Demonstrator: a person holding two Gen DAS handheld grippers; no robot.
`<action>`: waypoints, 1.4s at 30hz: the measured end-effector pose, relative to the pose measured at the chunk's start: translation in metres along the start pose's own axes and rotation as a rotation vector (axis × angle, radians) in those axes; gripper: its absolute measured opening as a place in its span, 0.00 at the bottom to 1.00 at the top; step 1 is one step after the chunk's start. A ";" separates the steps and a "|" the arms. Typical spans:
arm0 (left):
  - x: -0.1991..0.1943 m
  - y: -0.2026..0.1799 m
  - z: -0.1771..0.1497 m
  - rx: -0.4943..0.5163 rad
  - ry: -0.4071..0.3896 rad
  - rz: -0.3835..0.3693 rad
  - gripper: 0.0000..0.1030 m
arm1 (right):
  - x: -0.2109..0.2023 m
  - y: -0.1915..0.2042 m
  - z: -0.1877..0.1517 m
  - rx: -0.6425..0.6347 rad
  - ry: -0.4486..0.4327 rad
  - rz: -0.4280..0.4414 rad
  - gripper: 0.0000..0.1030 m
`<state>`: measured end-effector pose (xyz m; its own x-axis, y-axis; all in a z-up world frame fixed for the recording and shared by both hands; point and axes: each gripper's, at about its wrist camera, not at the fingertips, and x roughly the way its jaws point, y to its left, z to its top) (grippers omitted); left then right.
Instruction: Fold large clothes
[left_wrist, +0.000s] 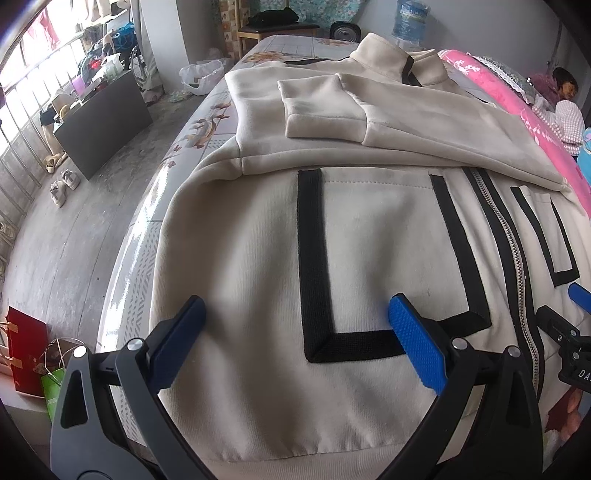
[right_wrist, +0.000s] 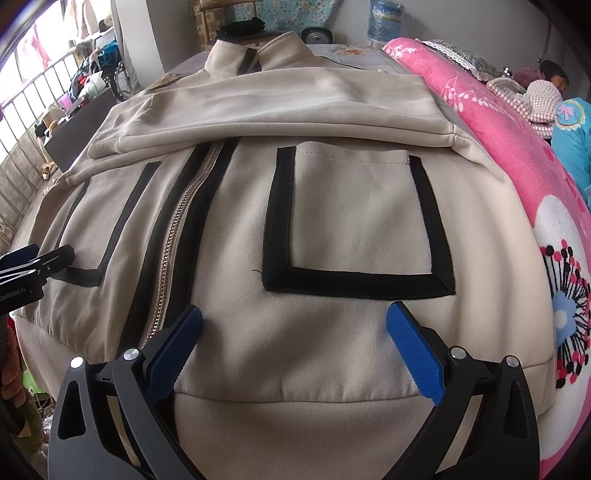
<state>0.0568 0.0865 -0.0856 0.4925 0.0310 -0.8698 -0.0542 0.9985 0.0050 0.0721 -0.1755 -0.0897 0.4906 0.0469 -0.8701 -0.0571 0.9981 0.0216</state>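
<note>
I've got the jacket (left_wrist: 369, 236) flat on the bed (left_wrist: 207, 122), zipper (right_wrist: 173, 251) up, both sleeves already folded across the chest, so only the bottom half is left to fold. Left gripper (left_wrist: 295, 332) and right gripper (right_wrist: 295, 336) sit over the hem, either side of the zipper, fingers spread and holding nothing, lined up to pinch the hem and lift it evenly toward the collar (right_wrist: 255, 51).

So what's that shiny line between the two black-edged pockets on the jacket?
That's the zipper, running up the middle of the cream jacket between its left pocket and right pocket. The right wrist view shows it best.
</note>
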 end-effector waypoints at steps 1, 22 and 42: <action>0.000 0.000 0.000 -0.002 0.001 0.000 0.94 | 0.000 0.000 0.000 0.000 0.001 0.001 0.94; -0.031 0.008 -0.023 -0.023 -0.102 0.055 0.93 | 0.001 0.000 0.001 0.022 -0.001 -0.008 0.94; -0.088 0.081 -0.162 -0.264 -0.172 -0.187 0.63 | -0.004 -0.002 -0.011 -0.024 -0.082 0.030 0.94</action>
<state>-0.1319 0.1576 -0.0887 0.6528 -0.1211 -0.7478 -0.1608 0.9425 -0.2930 0.0602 -0.1784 -0.0915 0.5579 0.0807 -0.8260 -0.0928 0.9951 0.0345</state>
